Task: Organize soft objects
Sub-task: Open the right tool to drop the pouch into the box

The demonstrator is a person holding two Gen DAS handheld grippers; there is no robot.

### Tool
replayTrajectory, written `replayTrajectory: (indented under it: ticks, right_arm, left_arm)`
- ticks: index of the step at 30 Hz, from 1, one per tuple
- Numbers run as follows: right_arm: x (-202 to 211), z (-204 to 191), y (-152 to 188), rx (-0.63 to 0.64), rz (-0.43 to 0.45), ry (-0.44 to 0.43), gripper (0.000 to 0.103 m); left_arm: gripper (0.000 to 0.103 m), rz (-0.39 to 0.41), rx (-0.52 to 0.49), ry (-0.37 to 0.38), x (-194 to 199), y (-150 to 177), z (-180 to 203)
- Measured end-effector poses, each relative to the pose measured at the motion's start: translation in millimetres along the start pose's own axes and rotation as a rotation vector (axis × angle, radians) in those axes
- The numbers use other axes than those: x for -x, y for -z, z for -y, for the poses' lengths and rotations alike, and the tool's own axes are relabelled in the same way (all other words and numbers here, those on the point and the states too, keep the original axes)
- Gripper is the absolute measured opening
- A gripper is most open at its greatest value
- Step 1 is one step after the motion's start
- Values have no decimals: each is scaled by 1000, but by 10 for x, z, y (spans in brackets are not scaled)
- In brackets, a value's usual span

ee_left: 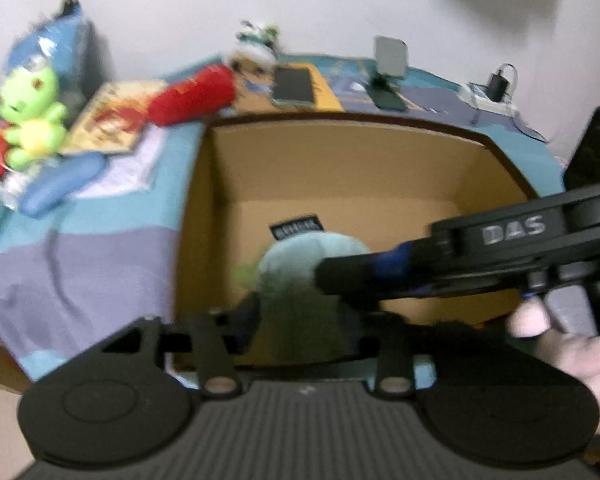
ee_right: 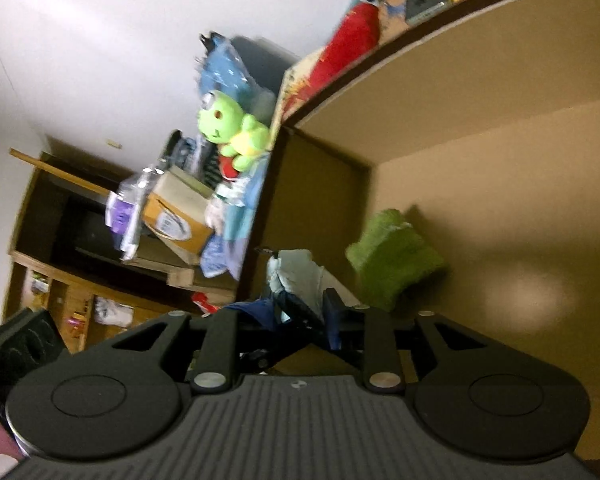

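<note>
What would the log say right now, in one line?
left tool: open, pointing into box | right tool: shut on pale blue plush | cardboard box: plush inside

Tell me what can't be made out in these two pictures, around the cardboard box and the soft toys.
- Pale teal plush in the cardboard box: left wrist view, motion-blurred, its shape unreadable, partly covered by the right tool.
- Black label on the box floor: lettering too blurred.
- Left tool: fingers lost in blur against the plush.
- Right tool in the right wrist view: fingertips tangled with pale cloth, so the grip is unclear.
</note>
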State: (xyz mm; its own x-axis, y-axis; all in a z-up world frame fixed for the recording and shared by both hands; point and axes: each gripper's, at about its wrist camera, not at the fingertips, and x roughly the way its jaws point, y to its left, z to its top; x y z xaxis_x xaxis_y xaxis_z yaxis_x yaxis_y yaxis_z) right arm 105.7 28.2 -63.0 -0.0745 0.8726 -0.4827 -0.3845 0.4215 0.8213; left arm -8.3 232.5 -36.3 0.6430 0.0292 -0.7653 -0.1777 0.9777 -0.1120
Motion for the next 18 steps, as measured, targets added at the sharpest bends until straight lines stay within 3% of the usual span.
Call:
replayTrajectory:
  ticks: [8, 18]
  right_arm:
    - [125, -117, 38, 43, 69, -60, 11]
    - [627, -189, 151, 170, 229, 62, 12]
  left_arm:
    - [50, 62, 35, -41, 218, -52, -36]
    - [50, 64, 20, -84, 260, -97, 328]
